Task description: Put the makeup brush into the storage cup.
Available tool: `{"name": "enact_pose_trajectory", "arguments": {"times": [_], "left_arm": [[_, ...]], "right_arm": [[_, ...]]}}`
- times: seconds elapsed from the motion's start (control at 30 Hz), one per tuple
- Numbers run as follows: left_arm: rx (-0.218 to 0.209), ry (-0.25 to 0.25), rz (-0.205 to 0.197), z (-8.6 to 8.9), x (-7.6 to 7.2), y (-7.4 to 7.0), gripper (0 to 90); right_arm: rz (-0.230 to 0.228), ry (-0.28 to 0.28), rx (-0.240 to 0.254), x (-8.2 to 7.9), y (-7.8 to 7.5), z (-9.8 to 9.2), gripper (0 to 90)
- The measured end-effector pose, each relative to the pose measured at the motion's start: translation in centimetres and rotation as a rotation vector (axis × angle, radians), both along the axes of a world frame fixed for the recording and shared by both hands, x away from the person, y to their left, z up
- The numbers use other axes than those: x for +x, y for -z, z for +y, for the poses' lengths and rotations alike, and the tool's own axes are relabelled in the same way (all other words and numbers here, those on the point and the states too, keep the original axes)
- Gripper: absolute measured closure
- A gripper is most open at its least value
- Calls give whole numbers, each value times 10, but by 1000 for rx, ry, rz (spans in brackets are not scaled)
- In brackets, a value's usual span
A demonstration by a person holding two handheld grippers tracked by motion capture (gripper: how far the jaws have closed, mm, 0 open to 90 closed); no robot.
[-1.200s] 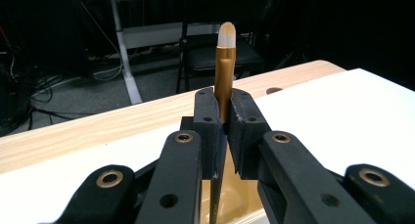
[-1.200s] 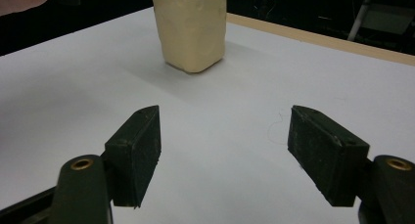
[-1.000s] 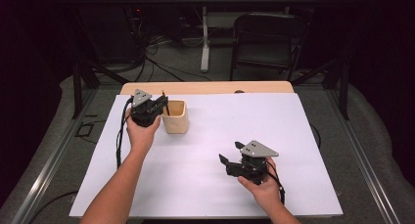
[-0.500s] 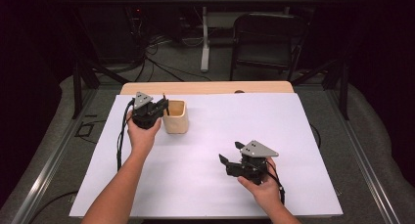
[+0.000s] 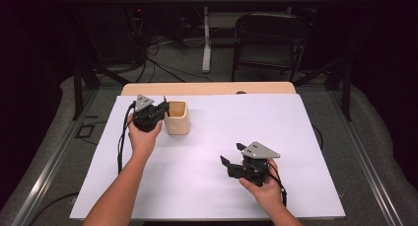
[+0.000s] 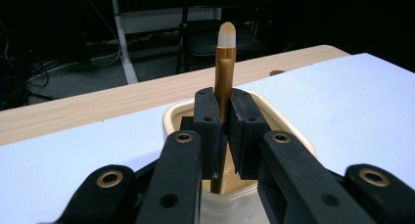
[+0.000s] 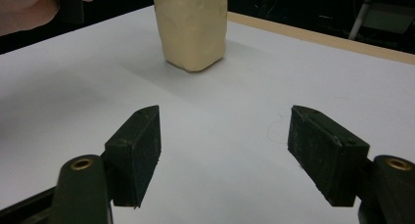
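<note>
The white table [image 5: 207,186] looks as it did a second ago; nothing has shifted. The cream cup [image 5: 177,118] stands near its back left. The right gripper [image 5: 231,154] rests wide and empty. The left gripper [image 6: 222,116] pinches a gold brush [image 6: 225,62] upright over the cup, not yet released.

The brush [image 6: 225,70] has a golden-brown handle and a pale, whitish tip, and the cup [image 5: 176,118] is plain cream. Both tongs, left [image 5: 165,106] and right [image 5: 231,154], are black with brass-coloured rivets and a grey plate on top. The worktop [image 5: 296,137] is plain white with a light-wood far edge.
</note>
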State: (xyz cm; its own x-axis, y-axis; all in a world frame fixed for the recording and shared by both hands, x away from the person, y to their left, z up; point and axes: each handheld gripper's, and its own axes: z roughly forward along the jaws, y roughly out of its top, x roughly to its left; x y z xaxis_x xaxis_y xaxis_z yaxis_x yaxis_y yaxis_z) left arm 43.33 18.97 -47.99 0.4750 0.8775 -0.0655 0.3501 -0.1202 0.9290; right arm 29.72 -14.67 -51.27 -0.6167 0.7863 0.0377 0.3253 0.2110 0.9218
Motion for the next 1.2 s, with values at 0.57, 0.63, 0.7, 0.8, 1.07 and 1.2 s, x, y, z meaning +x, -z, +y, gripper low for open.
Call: {"name": "enact_pose_trajectory", "arguments": {"times": [0.57,0.63,0.7,0.8,1.07,1.2], "left_arm": [[0,9,8,2,-2,5,813],[-5,7,7,2,-2,5,791],[9,-3,2,2,-3,5,727],[26,-31,-12,2,-5,5,575],[4,-40,13,8,-4,7,326],[4,-37,13,9,-6,8,273]], "right_arm": [[3,-2,-2,0,0,0,280],[3,-2,-2,0,0,0,280],[3,-1,-1,0,0,0,280],[3,-1,-1,0,0,0,280],[2,1,0,0,0,0,280],[2,1,-1,0,0,0,280]]}}
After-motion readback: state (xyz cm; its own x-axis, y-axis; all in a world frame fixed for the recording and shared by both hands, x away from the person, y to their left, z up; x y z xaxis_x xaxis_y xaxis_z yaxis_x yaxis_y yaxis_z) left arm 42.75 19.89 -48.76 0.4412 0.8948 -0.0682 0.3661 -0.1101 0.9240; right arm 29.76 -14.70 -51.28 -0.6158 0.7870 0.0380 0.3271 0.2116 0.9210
